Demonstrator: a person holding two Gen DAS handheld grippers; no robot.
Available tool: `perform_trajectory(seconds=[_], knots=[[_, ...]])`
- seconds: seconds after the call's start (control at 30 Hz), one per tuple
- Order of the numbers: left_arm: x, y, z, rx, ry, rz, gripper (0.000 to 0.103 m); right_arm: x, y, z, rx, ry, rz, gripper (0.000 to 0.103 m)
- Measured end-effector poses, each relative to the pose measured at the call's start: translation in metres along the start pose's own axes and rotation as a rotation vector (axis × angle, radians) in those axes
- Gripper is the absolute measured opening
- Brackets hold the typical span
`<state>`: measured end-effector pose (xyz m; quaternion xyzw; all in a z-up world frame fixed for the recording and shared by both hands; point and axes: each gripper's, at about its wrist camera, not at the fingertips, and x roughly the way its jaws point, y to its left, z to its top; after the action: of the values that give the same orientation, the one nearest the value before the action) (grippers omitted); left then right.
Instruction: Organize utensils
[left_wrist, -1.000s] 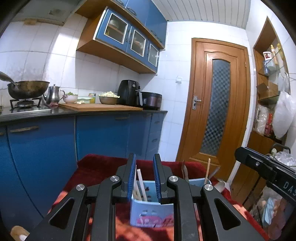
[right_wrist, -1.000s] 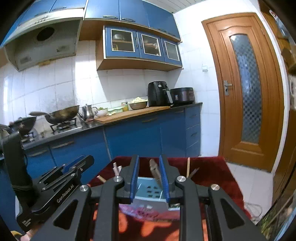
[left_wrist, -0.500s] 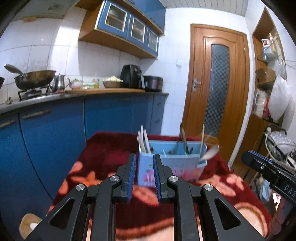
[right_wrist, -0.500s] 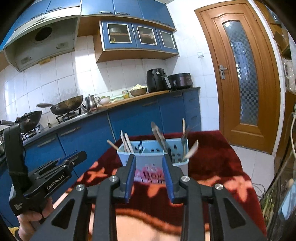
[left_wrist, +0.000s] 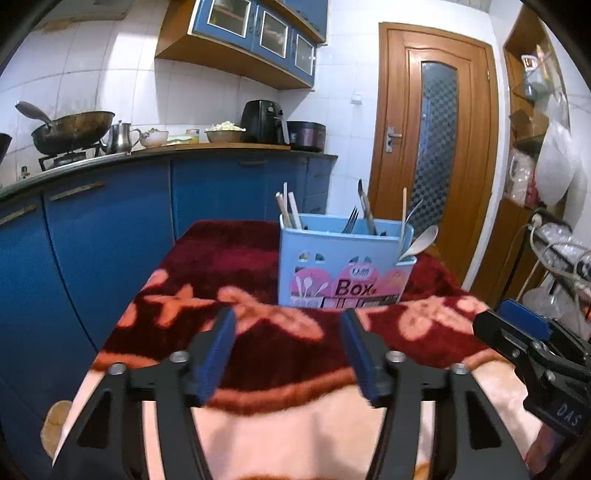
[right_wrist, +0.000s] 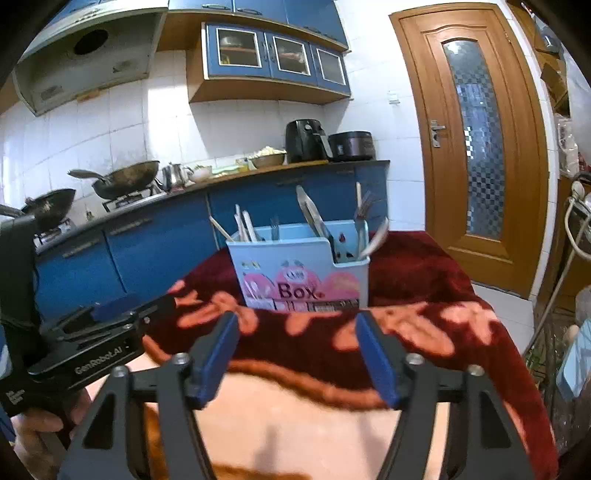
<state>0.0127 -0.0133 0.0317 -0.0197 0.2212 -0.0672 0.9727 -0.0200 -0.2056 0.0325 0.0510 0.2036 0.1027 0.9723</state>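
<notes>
Left wrist view, left gripper (left_wrist: 286, 321) fingers spread wide, empty, right gripper (right_wrist: 295, 323) likewise, utensil box (left_wrist: 345, 266) ahead untouched.

There is one blue utensil box (left_wrist: 345, 264) on one red flowery blanket (left_wrist: 258, 332). In the box stand three chopsticks (left_wrist: 290, 208), one fork (left_wrist: 350, 220), one knife (left_wrist: 365, 206) and one white spoon (left_wrist: 421, 242). Two tools show: the left tool (left_wrist: 286, 345) and the right tool (right_wrist: 295, 350). On the far desk (left_wrist: 221, 147) are one wok (left_wrist: 74, 131), one kettle (left_wrist: 120, 137), two bowls (left_wrist: 225, 136), and one black air fryer (left_wrist: 263, 122).
</notes>
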Motion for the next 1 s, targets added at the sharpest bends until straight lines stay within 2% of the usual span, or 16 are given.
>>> perform_trajectory(seconds=[0.13,0.23,0.4,0.63,1.0], knots=[[0.007,0.0,-0.01,0.011,-0.018,0.02,0.077,0.007,-0.007,-0.013,0.004,0.006,-0.041,0.091],[0.011,0.0,-0.014,0.024,-0.025,0.04,0.077,0.012,-0.014,-0.018,0.019,0.005,-0.068,0.102],[0.018,0.005,-0.019,0.003,-0.027,0.061,0.08,0.019,-0.023,-0.025,0.043,0.002,-0.07,0.103],[0.023,0.01,-0.021,-0.02,-0.012,0.059,0.08,0.025,-0.022,-0.033,0.012,0.003,-0.083,0.103],[0.023,0.009,-0.022,-0.019,-0.021,0.064,0.08,0.025,-0.027,-0.034,0.037,0.0,-0.077,0.103]])
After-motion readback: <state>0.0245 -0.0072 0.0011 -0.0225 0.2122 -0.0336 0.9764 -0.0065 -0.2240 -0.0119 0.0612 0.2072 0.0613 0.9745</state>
